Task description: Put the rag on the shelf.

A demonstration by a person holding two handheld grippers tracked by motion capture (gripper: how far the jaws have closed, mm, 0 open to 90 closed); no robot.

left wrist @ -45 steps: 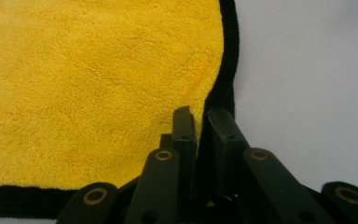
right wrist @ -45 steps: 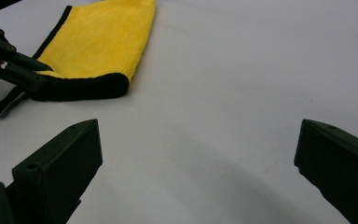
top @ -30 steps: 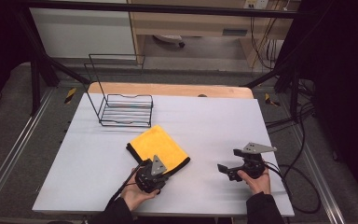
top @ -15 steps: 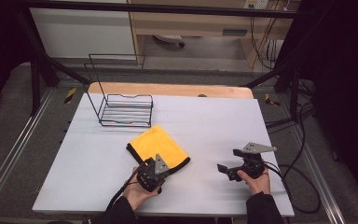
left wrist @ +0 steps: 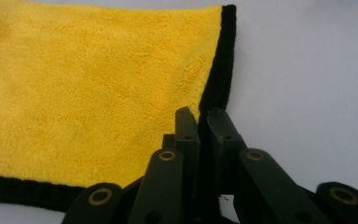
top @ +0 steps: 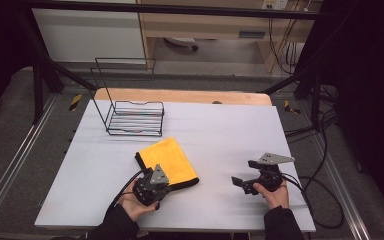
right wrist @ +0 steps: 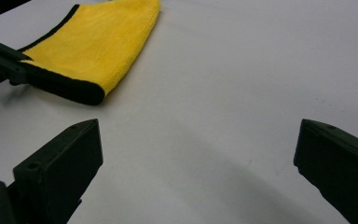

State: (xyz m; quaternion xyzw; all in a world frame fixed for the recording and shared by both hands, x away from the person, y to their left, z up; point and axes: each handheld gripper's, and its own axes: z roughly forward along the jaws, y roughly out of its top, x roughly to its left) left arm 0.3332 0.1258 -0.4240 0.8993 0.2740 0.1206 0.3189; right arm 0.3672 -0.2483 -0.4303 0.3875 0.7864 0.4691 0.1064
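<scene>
Left tongs point(left wrist: 203, 116) newly shut on one cloth point(left wrist: 93, 88)

Bright, even light falls on the pale desk point(top: 220, 135) while the surroundings sink into darkness, close-ups soft, shadows faint.

The cloth point(top: 169, 162) I am working on is bright yellow, plain and fluffy, with a black border along its edges point(left wrist: 220, 60). My left gripper point(top: 151, 186) is black, as are its jaws, with dull brass-coloured rivets; a grey three-cornered plate sits on top. My right gripper point(top: 250, 181) is black too, with the same grey plate. The bench point(top: 220, 130) is a pale grey-white sheet, unpatterned, over a light wood top showing at the far edge. The wire rack point(top: 130, 112) is black.
</scene>
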